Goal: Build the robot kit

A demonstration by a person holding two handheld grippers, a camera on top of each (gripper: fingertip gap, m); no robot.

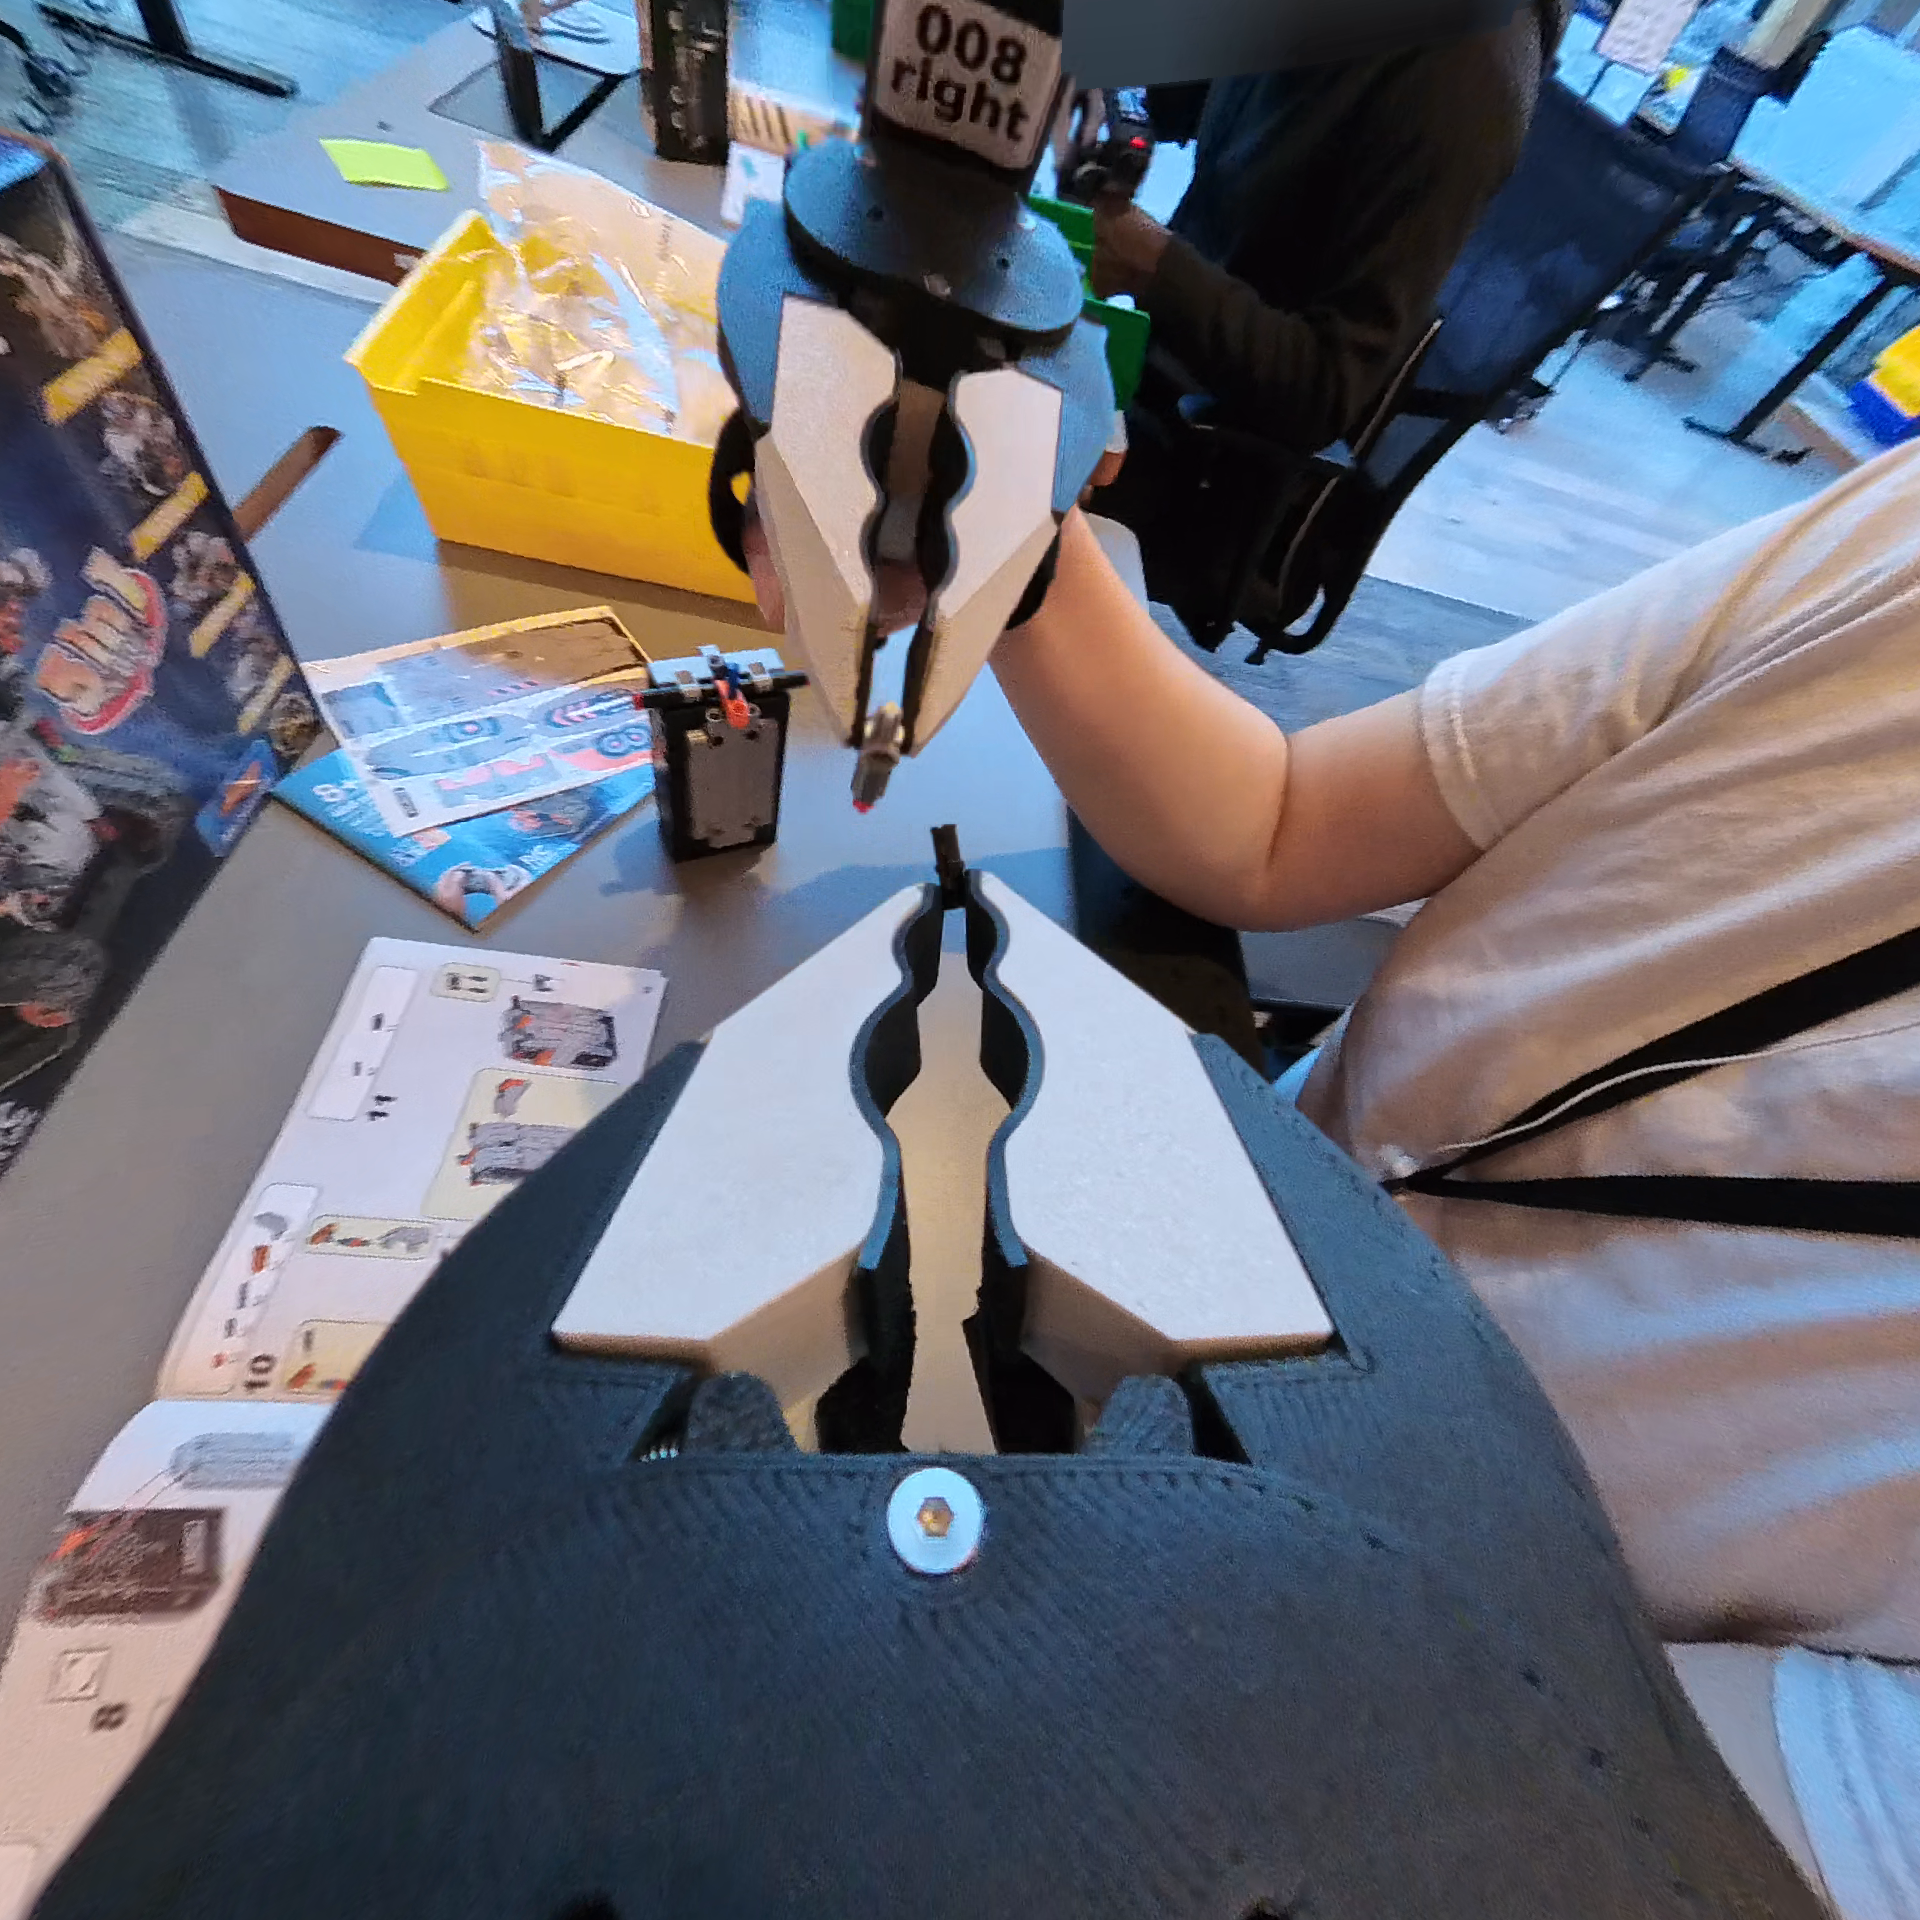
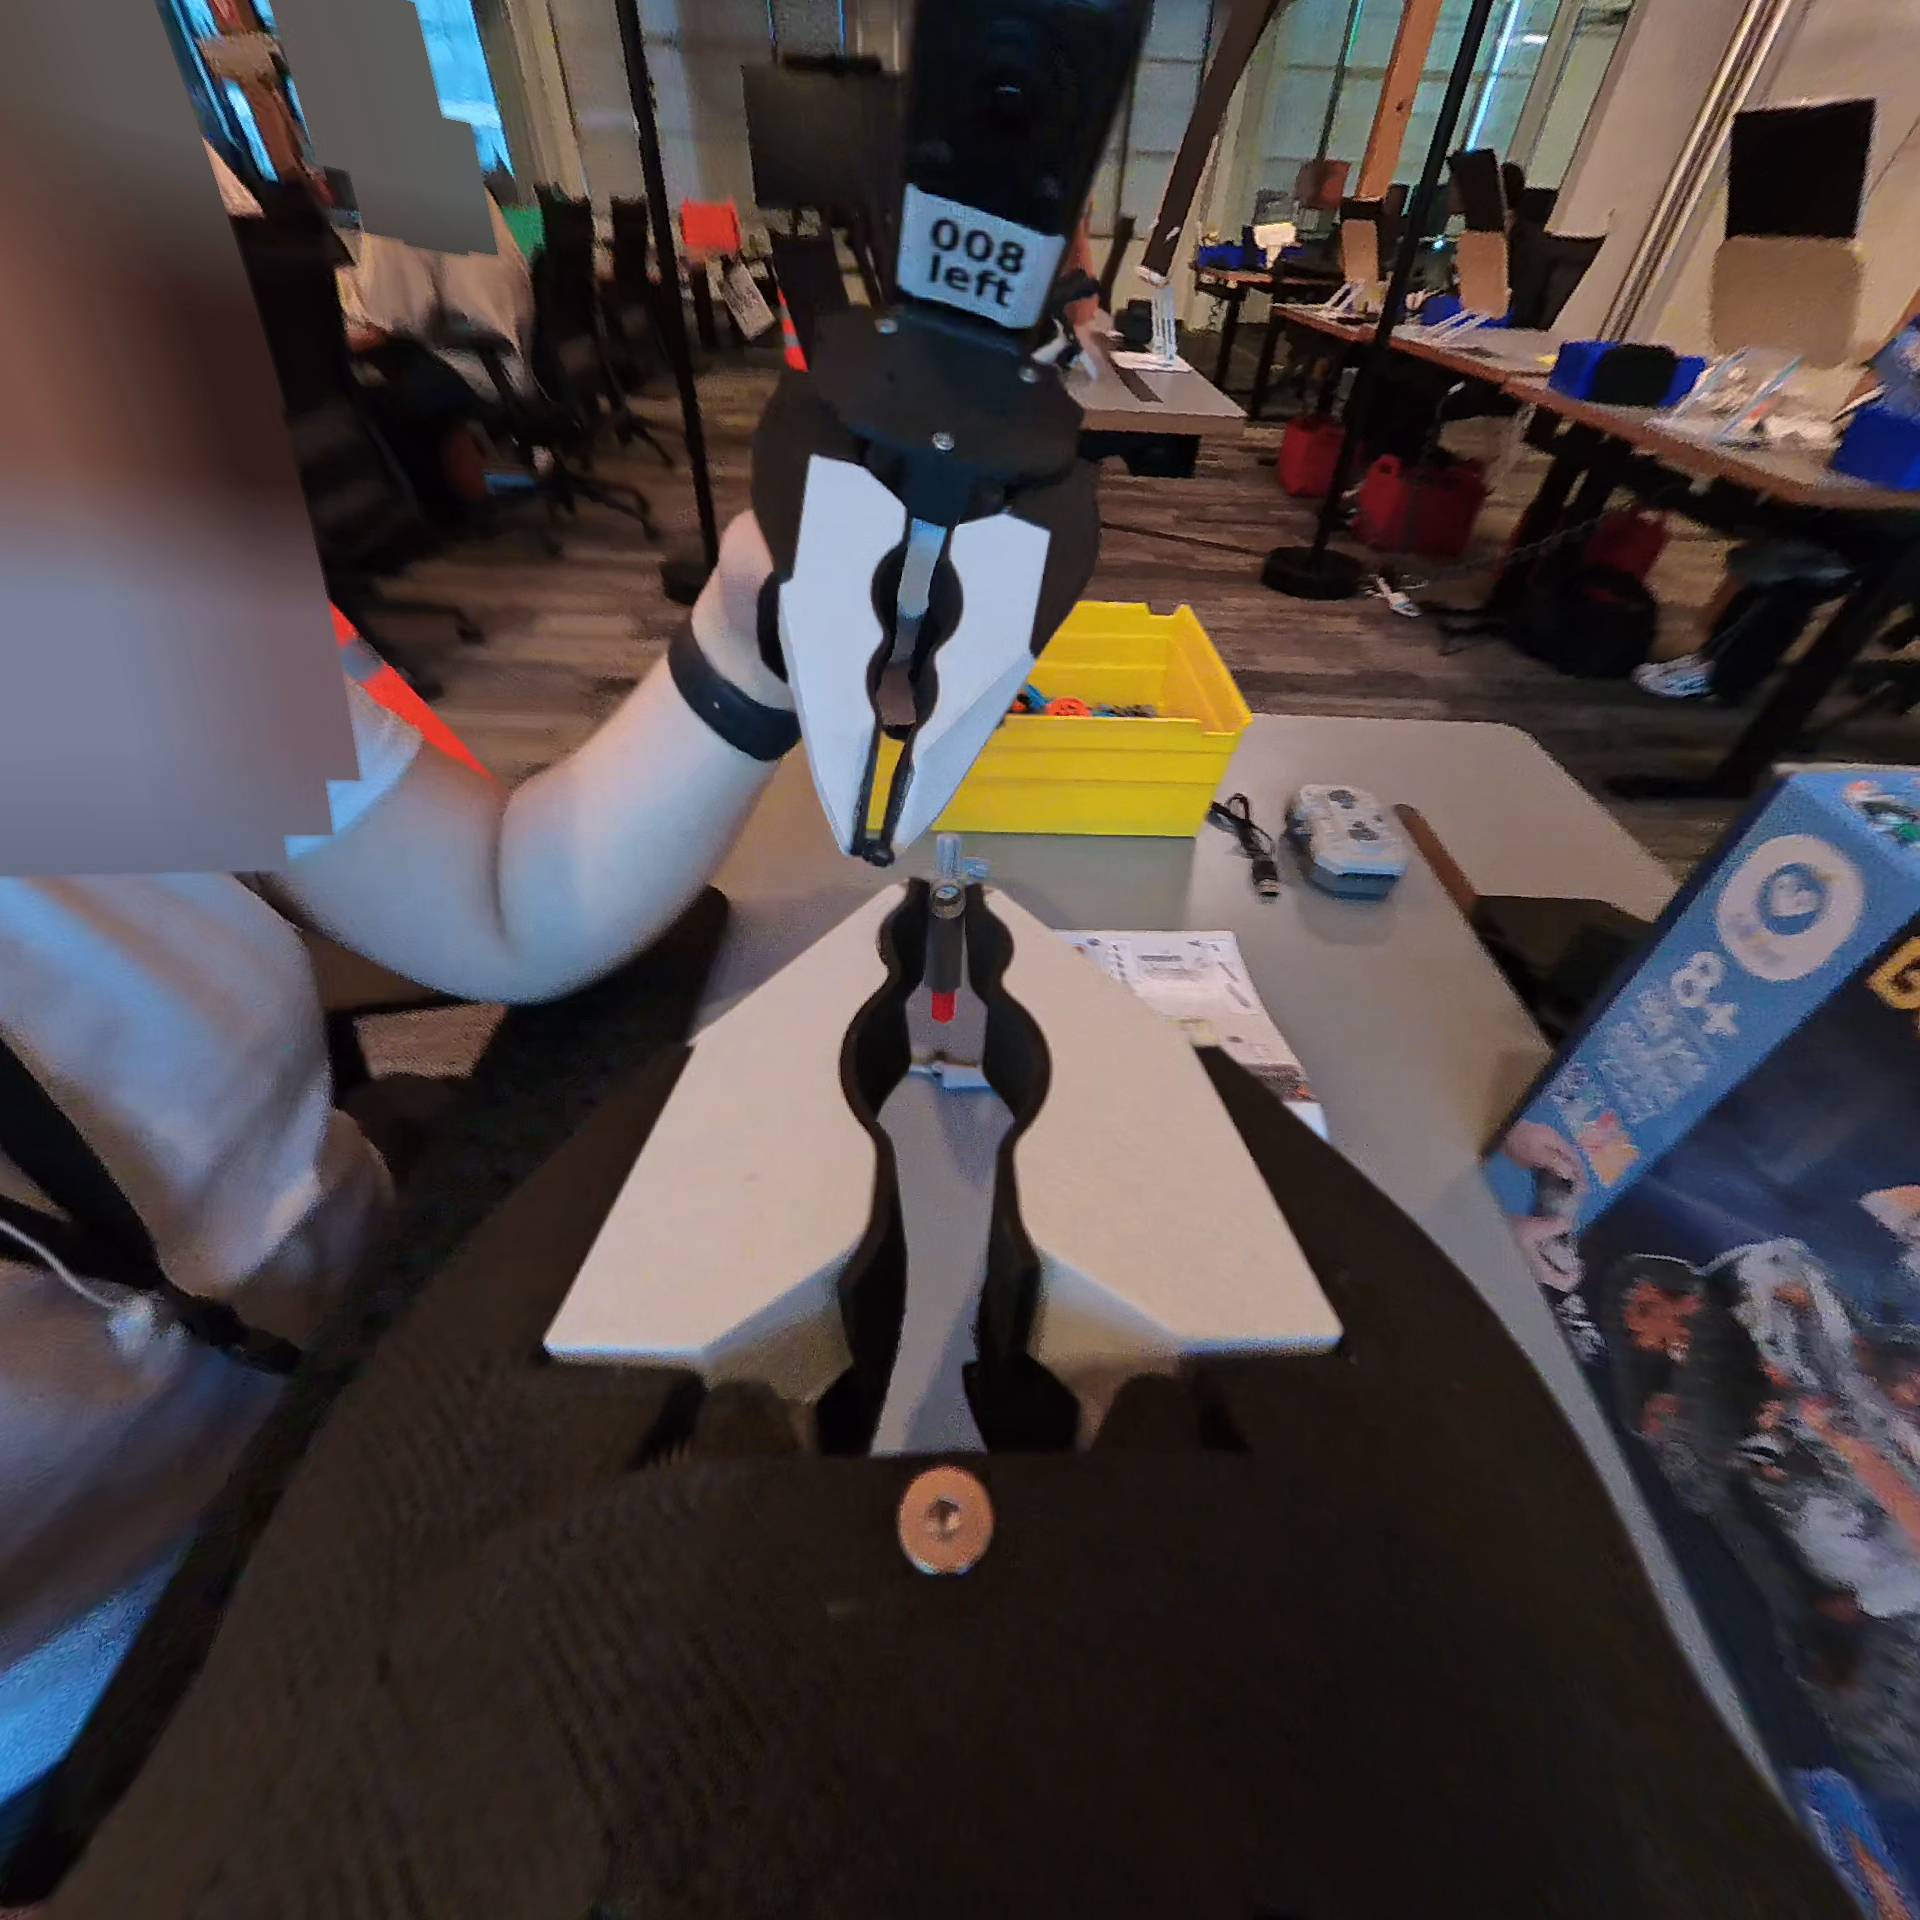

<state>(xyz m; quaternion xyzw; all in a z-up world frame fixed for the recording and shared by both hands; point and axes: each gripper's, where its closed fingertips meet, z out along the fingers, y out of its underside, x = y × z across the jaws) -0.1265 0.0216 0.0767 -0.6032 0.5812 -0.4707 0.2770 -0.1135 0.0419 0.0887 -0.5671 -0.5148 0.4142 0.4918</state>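
Observation:
My left gripper (image 1: 948,891) is shut on a small black pin (image 1: 945,847) that sticks out past its tips. My right gripper (image 2: 948,896) is shut on a slim grey and black piece with a red end (image 2: 943,961). In the left wrist view the right gripper (image 1: 885,736) hangs tips-down just above, its piece (image 1: 869,777) a short gap from the pin. In the right wrist view the left gripper (image 2: 878,852) points down at my right fingertips. A black and grey brick assembly (image 1: 720,769) stands on the grey table (image 1: 883,831) to the left.
A yellow bin (image 1: 540,436) with plastic bags stands behind the assembly; another yellow bin (image 2: 1122,727) holds loose parts. Open instruction pages (image 1: 416,1143), a sticker sheet and booklet (image 1: 488,748), a large toy box (image 1: 104,675), a grey remote (image 2: 1345,842) and a cable (image 2: 1252,847) lie around. The person's arm (image 1: 1195,748) is at right. Only a small space, under 4 cm, lies between the two pairs of fingers.

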